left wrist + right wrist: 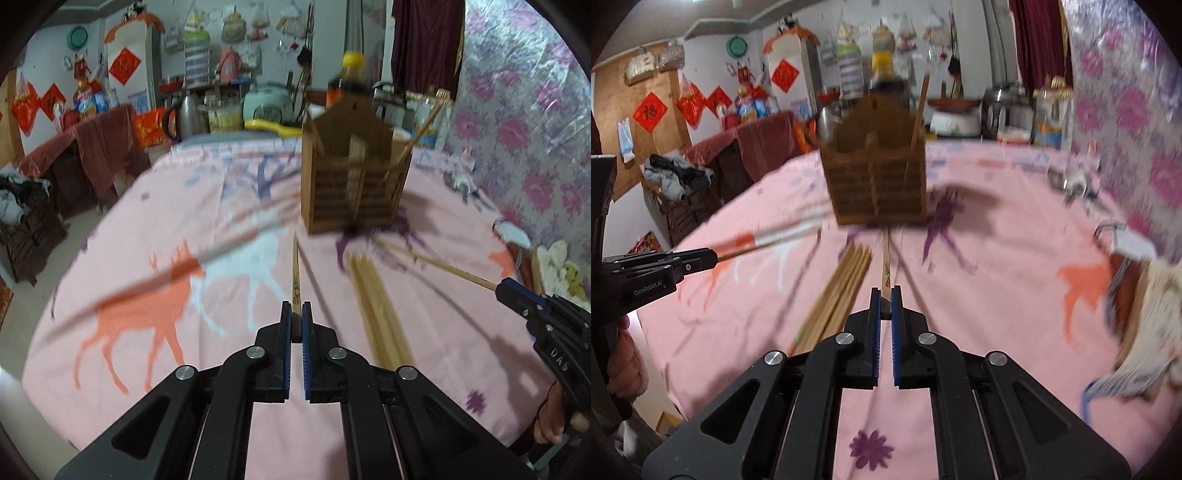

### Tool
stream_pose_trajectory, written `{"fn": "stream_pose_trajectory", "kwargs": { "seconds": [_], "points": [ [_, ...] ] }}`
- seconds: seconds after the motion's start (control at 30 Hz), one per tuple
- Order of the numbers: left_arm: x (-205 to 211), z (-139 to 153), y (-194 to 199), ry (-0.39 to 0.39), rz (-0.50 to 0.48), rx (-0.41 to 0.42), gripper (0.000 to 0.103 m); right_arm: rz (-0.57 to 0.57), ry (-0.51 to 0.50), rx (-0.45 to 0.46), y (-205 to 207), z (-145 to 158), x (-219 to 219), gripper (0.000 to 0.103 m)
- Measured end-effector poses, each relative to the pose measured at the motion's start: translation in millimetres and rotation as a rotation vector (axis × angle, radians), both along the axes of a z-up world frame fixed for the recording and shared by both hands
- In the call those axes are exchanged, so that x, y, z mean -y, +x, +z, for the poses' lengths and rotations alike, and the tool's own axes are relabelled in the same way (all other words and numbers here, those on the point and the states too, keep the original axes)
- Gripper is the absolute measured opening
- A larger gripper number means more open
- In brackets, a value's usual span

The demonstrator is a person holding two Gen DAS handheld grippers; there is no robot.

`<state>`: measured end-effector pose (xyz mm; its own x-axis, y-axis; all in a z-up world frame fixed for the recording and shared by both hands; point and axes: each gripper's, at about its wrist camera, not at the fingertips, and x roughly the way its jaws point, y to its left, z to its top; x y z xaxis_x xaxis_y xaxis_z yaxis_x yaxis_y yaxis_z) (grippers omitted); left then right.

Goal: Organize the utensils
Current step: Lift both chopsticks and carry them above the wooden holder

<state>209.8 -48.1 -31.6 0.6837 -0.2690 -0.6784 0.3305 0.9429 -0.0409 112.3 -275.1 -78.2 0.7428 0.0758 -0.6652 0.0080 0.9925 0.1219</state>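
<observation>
We have both tools clamped on chopsticks above the pink cloth [147,206] that covers the bench. Our left tool [294,314] is clenched on one patterned chopstick [295,273], whose shaft runs forward from the blue pads toward the wooden holder [354,184]. Our right tool [885,299] is likewise clenched on a patterned chopstick [886,262] that points at the holder's base. In the left view the right tool shows near the right edge of the bench, its stick slanting across the cloth; in the right view the left tool sits toward the left edge.

The holder stands upright toward the far edge of the bench, with a few chopsticks leaning in its right compartment [919,110]. A loose bundle of plain chopsticks [838,295] lies on the cloth between the two tools, just beside the right tool's stick. A dark bottle with a yellow cap [352,70] stands behind the holder
</observation>
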Motion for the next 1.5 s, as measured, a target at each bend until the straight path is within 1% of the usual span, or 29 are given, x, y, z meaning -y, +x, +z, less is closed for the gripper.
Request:
{"fn": "stream_pose_trajectory", "kwargs": {
  "seconds": [0.1,0.23,0.33,0.43,0.57,0.67,0.73,0.83,0.97,1.03,1.13,1.2,1.27,1.33,1.4,1.43,1.47,1.5],
  "points": [
    [2,25,6,-0.027,-0.015,0.033,0.006,-0.007,0.004,0.050,7,24,6,0.006],
    [5,57,17,-0.073,-0.042,0.056,0.006,-0.006,0.018,0.116,17,56,13,0.006],
    [9,74,26,-0.090,-0.058,0.065,0.006,-0.002,0.022,0.148,23,73,16,0.006],
    [14,85,39,-0.113,-0.065,0.048,0.006,-0.007,0.028,0.143,29,76,18,0.006],
    [18,88,54,-0.128,-0.072,0.015,0.006,-0.003,0.033,0.114,38,73,17,0.006],
    [24,97,63,-0.128,-0.080,0.020,0.006,0.004,0.042,0.121,46,79,17,0.006],
    [26,107,66,-0.128,-0.087,0.042,0.006,0.011,0.045,0.146,54,89,19,0.006],
    [35,130,76,-0.134,-0.096,0.093,0.006,0.022,0.066,0.183,70,106,22,0.006],
    [47,169,98,-0.171,-0.094,0.166,0.006,0.031,0.084,0.245,97,134,26,0.006],
    [49,182,108,-0.193,-0.085,0.189,0.006,0.031,0.076,0.290,113,150,26,0.006],
    [54,199,132,-0.239,-0.067,0.220,0.006,0.023,0.067,0.333,134,164,27,0.006],
    [55,201,143,-0.247,-0.056,0.232,0.006,0.019,0.059,0.348,148,167,27,0.006],
    [58,195,159,-0.243,-0.039,0.229,0.006,0.014,0.044,0.349,162,162,27,0.006],
    [59,181,172,-0.237,-0.027,0.207,0.006,0.009,0.035,0.328,174,148,28,0.006],
    [61,157,186,-0.229,-0.017,0.166,0.006,0.003,0.034,0.281,185,126,27,0.006],
    [62,142,193,-0.215,-0.001,0.131,0.012,0.006,0.042,0.238,192,112,28,0.006],
    [61,131,198,-0.202,0.010,0.103,0.033,0.002,0.047,0.208,196,102,29,0.007],
    [59,124,200,-0.195,0.023,0.089,0.047,-0.012,0.049,0.191,198,96,31,0.010]
  ]
}}
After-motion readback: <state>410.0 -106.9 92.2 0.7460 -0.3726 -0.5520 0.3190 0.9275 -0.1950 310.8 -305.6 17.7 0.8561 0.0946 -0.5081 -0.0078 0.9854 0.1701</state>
